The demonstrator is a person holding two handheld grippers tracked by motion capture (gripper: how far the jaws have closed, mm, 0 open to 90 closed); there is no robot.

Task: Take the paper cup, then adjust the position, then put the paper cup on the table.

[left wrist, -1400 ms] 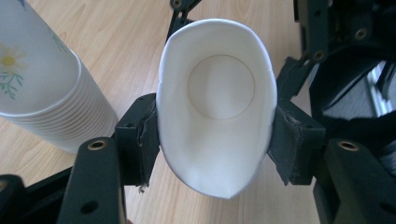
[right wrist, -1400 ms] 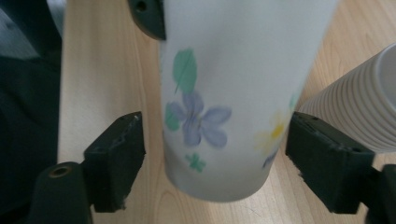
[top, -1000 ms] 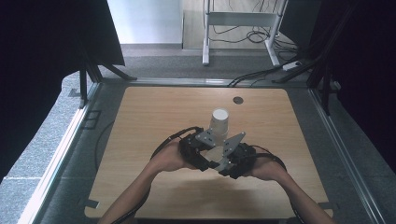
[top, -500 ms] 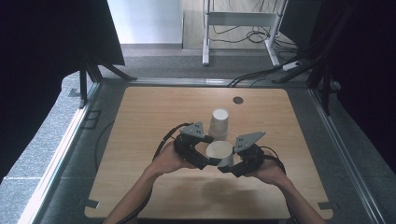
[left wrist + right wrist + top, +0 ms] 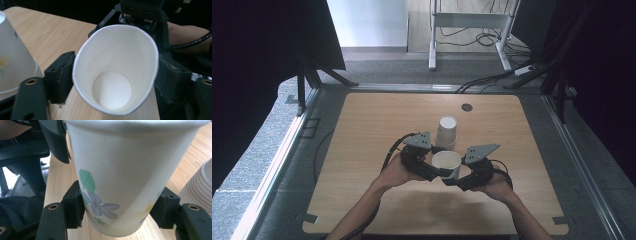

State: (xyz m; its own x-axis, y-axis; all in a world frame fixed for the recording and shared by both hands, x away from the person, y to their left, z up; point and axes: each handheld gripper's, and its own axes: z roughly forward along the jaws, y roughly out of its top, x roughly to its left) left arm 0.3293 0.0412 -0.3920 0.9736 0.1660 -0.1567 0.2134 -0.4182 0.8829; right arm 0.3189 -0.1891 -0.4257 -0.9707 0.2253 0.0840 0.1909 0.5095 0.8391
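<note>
Since a second ago, we have pulled one white paper cup with a printed flower pattern (image 5: pixel 447 165) off the upside-down stack of matching white paper cups (image 5: pixel 446 132); it now sits upright between our two grippers, just in front of that stack on the pale wooden table (image 5: pixel 362 130). At the half-second mark the cup was already free, and both hands have hardly shifted since then.

Our right gripper (image 5: pixel 458 176) is clenched on the cup's lower body: in the right gripper view its black pads press the wall from both sides, and the wall is creased between them. Our left gripper (image 5: pixel 432 172) reaches the same cup from the opposite side of the stack-facing rim. Its jaws have just been closing, with the cup between them, and in the left gripper view they press the mouth into an oval, so it grasps the cup near the rim.

We read no brand, label or writing on the cup; the print is a green leaf, a lilac flower and a faint yellow bloom. Behind the stack, near the table's far edge, lies a small dark round disc (image 5: pixel 467 107).
</note>
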